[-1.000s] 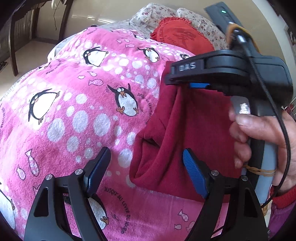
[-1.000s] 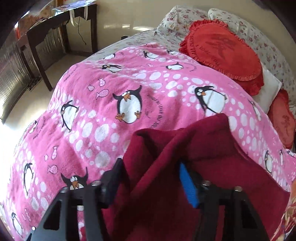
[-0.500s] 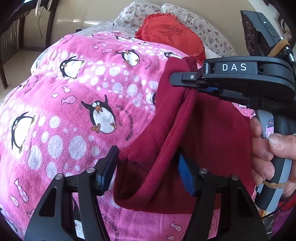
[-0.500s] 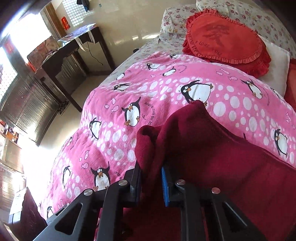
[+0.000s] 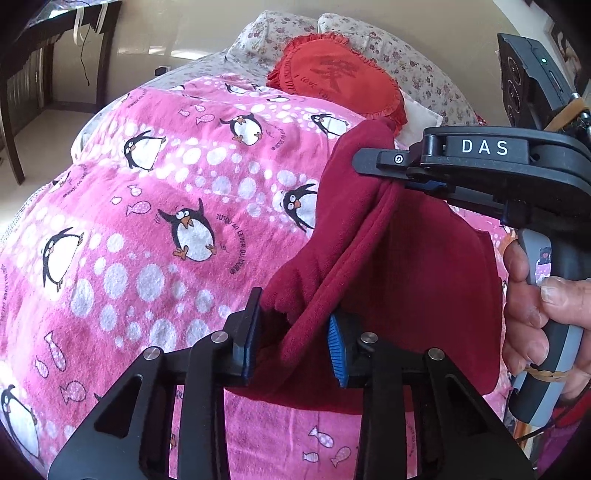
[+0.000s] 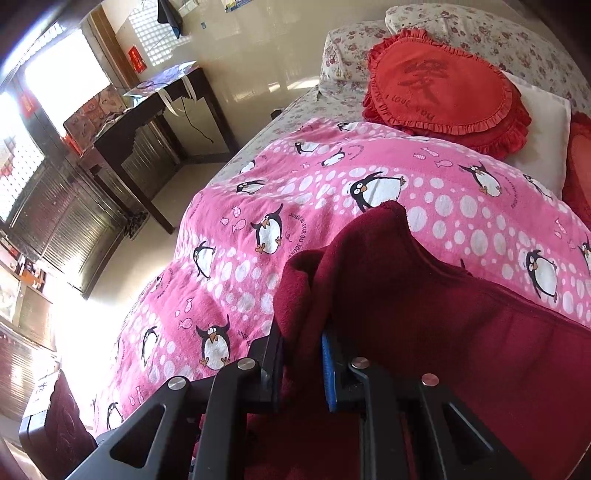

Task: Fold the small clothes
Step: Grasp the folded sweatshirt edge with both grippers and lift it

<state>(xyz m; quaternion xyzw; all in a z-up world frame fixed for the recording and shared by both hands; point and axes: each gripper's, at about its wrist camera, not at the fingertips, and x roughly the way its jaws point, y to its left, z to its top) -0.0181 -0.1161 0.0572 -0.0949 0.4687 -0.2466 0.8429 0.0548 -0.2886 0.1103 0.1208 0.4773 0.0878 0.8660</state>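
A dark red fleece garment [image 5: 424, 273] hangs lifted over a pink penguin blanket [image 5: 155, 221] on a bed. My left gripper [image 5: 295, 343] is closed around a bunched edge of the garment. My right gripper [image 6: 301, 362] is shut on another edge of the same garment [image 6: 443, 332]; it also shows in the left wrist view [image 5: 402, 173], holding the cloth's upper corner higher up, with a hand on its handle. The garment is stretched between the two grippers.
A round red frilled cushion [image 6: 439, 88] and floral pillows [image 6: 480, 26] lie at the bed's head. A dark wooden desk [image 6: 155, 110] and cabinets stand left of the bed. The pink blanket [image 6: 295, 206] covers most of the bed.
My left gripper has narrowed from wide open onto the garment's edge. My right gripper shut on the cloth and lifted it up off the blanket.
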